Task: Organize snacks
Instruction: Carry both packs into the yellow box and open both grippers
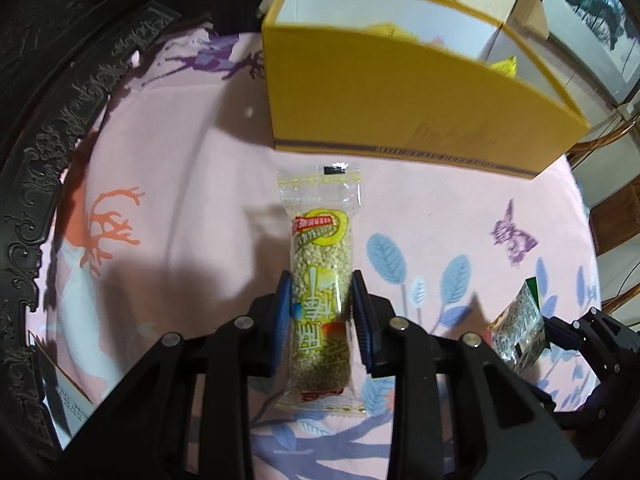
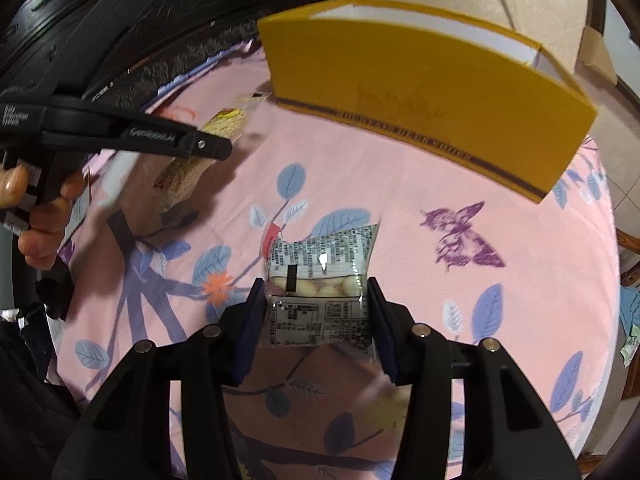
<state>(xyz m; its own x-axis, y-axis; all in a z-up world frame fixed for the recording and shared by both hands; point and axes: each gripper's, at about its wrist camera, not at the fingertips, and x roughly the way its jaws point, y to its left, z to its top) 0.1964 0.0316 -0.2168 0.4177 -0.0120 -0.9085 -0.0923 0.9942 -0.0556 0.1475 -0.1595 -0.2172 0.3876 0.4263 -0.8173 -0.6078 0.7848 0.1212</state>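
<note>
My left gripper is shut on a long clear-wrapped sesame bar and holds it above the pink cloth, pointing at the yellow box. My right gripper is shut on a small clear snack packet with printed label text and pale round pieces inside. The yellow box stands open at the far side of the table, with yellow packets inside. The left gripper and its bar show at the left of the right wrist view. The right gripper's packet shows at the lower right of the left wrist view.
The round table wears a pink floral cloth with butterfly prints. A dark carved chair back curves around the left edge. White paper lies at the lower left. A wooden chair stands off the right edge.
</note>
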